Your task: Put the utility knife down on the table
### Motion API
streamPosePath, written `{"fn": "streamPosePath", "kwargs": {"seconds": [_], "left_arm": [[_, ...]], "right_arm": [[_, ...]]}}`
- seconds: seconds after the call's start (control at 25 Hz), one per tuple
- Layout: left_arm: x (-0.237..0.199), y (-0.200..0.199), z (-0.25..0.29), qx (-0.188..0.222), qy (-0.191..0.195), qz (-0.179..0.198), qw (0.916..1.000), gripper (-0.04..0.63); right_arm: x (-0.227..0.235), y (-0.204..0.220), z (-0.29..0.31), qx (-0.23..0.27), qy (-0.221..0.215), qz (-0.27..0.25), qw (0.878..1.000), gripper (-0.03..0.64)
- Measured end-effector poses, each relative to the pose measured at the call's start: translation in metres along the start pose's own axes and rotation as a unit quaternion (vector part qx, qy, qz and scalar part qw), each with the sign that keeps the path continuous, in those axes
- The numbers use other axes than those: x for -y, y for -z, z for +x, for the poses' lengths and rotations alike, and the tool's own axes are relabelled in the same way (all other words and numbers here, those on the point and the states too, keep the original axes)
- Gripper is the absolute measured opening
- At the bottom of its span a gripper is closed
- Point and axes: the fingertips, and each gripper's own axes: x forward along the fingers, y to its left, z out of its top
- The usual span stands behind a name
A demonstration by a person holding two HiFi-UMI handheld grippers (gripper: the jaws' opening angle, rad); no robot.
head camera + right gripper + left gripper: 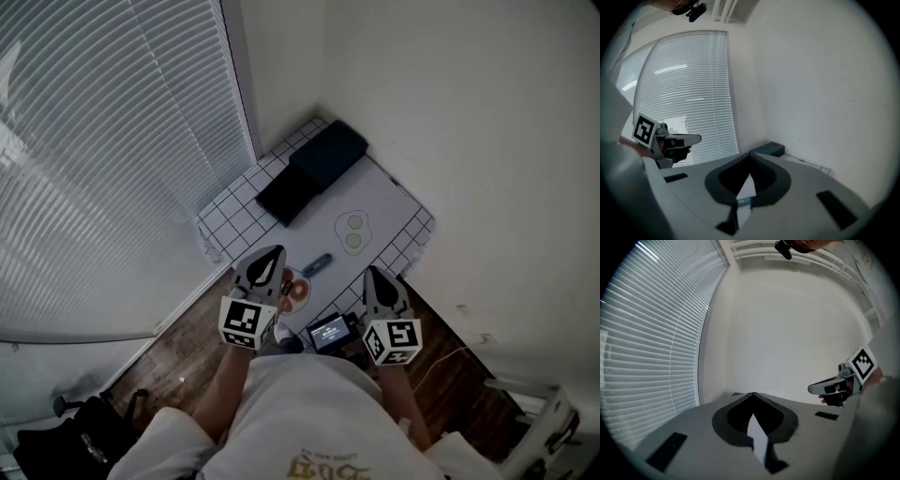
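Because the utility knife [317, 265] already lies flat on the grid-patterned table [230, 214], touched by neither tool, the task's one step looks done. The knife sits near the table's front edge, between the two grippers as the head view frames them. It is just beside a small round reddish item [296, 292] that is too small to identify. The left gripper [753, 394] is clenched on nothing: its own view shows the jaw tips meeting, with only bare wall beyond them. The right gripper [751, 155] is likewise closed and empty, its tips pressed together and aimed toward the corner where the blinds [689, 93] meet the wall. Both are held close to the person's chest, well above the tabletop and pointing roughly level. That reads as a resting posture clear of the knife rather than a reach. Further back on the table sit a dark blue box [328, 153] and a flat black item [289, 194], well apart from the knife.
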Motion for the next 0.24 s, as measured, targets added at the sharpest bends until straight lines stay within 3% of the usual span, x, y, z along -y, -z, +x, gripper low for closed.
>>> {"fn": "streamPosePath", "kwargs": {"seconds": [0.24], "left_arm": [[0.0023, -0.0031, 0.0045, 0.004, 0.005, 0.006, 1.0, 0.008]], "right_arm": [[0.0018, 0.0015, 0.0013, 0.0, 0.004, 0.001, 1.0, 0.008]]}}
